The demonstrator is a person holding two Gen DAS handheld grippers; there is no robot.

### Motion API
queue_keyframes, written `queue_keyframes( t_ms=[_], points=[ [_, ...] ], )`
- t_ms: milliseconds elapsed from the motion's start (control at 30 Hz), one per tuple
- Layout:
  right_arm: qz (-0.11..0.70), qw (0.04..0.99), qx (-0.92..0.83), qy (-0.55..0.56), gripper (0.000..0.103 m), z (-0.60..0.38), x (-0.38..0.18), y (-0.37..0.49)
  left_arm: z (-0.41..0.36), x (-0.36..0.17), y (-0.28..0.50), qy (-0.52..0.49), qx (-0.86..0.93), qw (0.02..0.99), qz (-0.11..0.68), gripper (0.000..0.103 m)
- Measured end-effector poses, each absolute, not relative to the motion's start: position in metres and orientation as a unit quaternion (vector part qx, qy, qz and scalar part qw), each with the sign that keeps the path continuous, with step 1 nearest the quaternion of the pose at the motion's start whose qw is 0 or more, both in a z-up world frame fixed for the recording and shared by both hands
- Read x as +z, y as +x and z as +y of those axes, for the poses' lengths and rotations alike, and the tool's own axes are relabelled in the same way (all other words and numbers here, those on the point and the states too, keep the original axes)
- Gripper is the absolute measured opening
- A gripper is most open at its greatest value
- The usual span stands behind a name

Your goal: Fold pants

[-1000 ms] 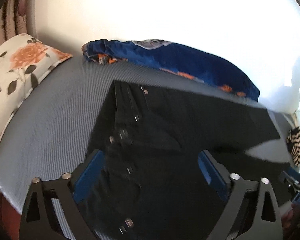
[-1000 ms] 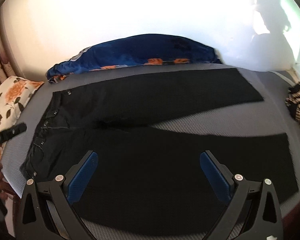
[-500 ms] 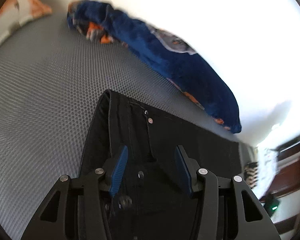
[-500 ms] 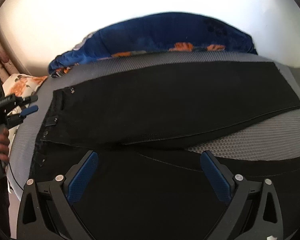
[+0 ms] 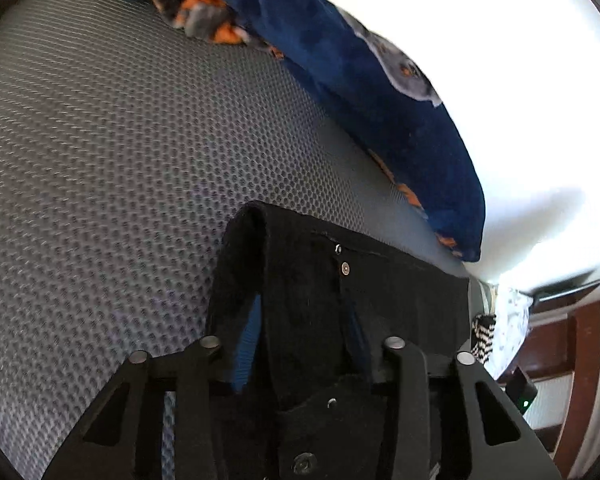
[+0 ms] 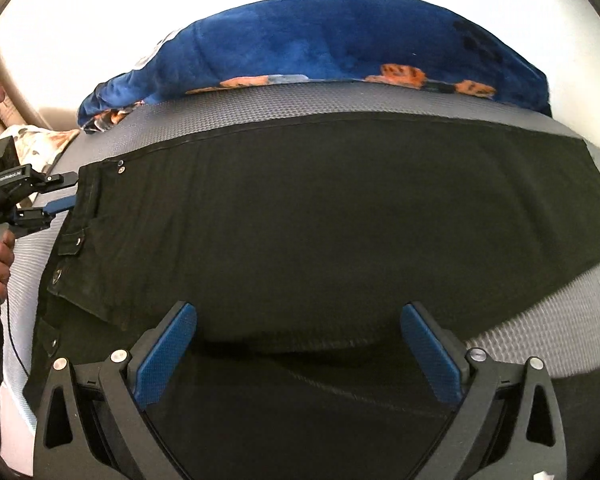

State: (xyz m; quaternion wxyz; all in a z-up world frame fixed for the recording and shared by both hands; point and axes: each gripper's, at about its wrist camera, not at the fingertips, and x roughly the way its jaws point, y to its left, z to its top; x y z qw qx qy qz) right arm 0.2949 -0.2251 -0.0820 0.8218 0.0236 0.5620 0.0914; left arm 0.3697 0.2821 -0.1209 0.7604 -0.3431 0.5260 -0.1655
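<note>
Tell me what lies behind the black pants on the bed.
Behind the black pants, a strip of grey mesh mattress, then a rumpled blue blanket against the white wall. Whatever lies beneath the blanket is covered.

This is a bedroom in a home. A bed with a grey mesh mattress cover [image 5: 132,152] fills the frames. A blue blanket [image 6: 320,52] with orange prints lies along the white wall at the top, and a floral pillow [image 6: 40,140] shows at the left edge.
</note>
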Motion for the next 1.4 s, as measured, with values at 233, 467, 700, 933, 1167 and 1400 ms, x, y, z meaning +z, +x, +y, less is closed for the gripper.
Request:
queue_keyframes(
  t_ms=[233,467,700,933,1167,1400],
  points=[
    [0.552,0.827,0.107,0.012,0.102,-0.216,-0.086,0.311,0.268,-0.133,0.400,-0.353,-0.200,0.743,0.533,0.032],
    [0.547,0.824,0.147,0.000,0.102,-0.208,-0.091,0.329,0.249,-0.134,0.427,-0.347,-0.209,0.754,0.518,0.031],
    [0.549,0.805,0.221,-0.047,0.102,-0.203,-0.095,0.359,0.224,-0.123,0.414,-0.315,-0.205,0.788,0.487,0.008],
    [0.518,0.749,0.363,-0.197,0.099,-0.179,-0.086,0.384,0.207,-0.068,0.379,-0.307,-0.275,0.815,0.408,0.008],
    [0.471,0.740,0.410,-0.249,0.099,-0.169,-0.067,0.413,0.198,-0.050,0.352,-0.304,-0.289,0.821,0.387,0.008],
    [0.475,0.753,0.389,-0.236,0.090,-0.183,-0.074,0.440,0.168,-0.045,0.350,-0.309,-0.297,0.814,0.392,0.008]
  ],
)
